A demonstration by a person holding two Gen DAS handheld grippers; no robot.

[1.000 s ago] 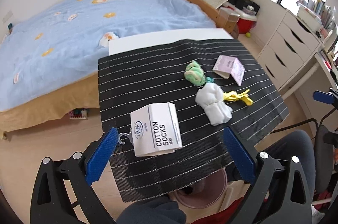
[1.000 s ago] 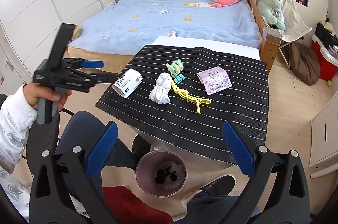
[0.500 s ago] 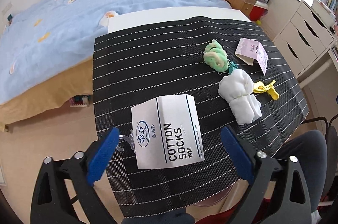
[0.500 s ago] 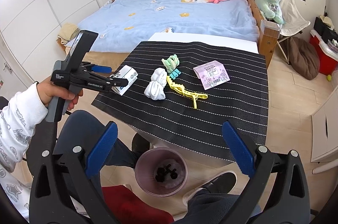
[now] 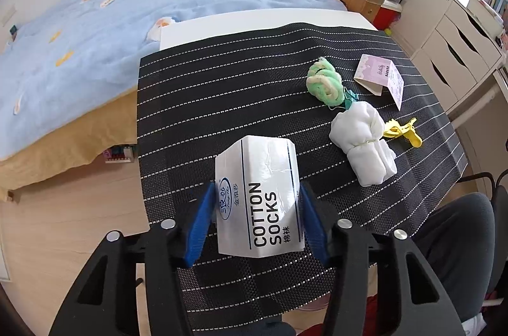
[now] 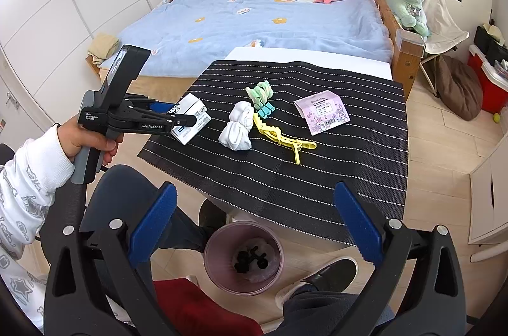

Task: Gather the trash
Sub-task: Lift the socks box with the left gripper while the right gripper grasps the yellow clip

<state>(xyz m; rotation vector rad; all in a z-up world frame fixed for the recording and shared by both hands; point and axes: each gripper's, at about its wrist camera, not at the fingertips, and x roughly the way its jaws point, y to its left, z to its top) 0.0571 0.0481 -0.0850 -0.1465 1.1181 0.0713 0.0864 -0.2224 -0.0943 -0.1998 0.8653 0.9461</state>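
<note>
A white "COTTON SOCKS" package (image 5: 258, 196) lies at the near left of the black striped mat (image 5: 222, 88). My left gripper (image 5: 257, 209) is shut on it, blue pads against both its sides; the right wrist view shows the package (image 6: 190, 121) too. A pink label card (image 6: 322, 115) lies at the mat's right. My right gripper (image 6: 254, 202) is open and empty, held above the near table edge. A purple trash bin (image 6: 243, 258) stands on the floor below it, dark bits inside.
On the mat lie a white rolled sock bundle (image 6: 238, 131), a green sock roll (image 6: 260, 93) with a teal clip, and a yellow clip (image 6: 282, 139). A blue bed (image 6: 254, 18) stands behind the table. White drawers (image 5: 454, 56) stand right. My legs are under the table.
My left gripper has moved forward and down onto the sock package and closed on its sides. The right gripper has stayed open above the bin.
</note>
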